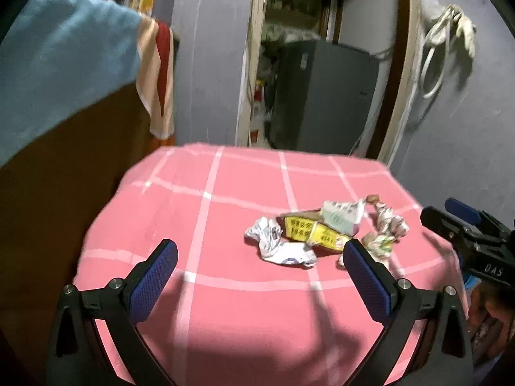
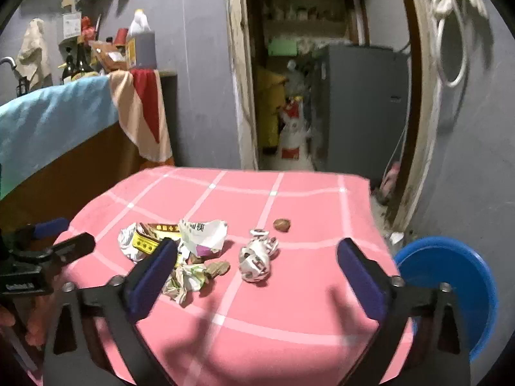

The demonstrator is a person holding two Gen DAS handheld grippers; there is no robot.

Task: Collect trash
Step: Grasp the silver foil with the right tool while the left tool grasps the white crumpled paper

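Dim indoor light, soft shadows on the pink tablecloth [image 1: 244, 315], slight blur, fisheye-bent edges.

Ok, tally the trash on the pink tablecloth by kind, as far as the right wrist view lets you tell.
Crumpled paper wads: 3 (white, greenish, printed)
Torn white packet: 1
Yellow-labelled wrapper: 1
Brown nutshell-like bits: 2 ()
Total: 7, though the pile overlaps, so some pieces may be hidden.

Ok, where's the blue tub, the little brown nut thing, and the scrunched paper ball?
blue tub [image 2: 450, 276], right wrist view, on its inside wall.
brown nut thing [image 2: 282, 225], right wrist view, on its middle.
scrunched paper ball [image 2: 256, 259], right wrist view, on its crumpled front.
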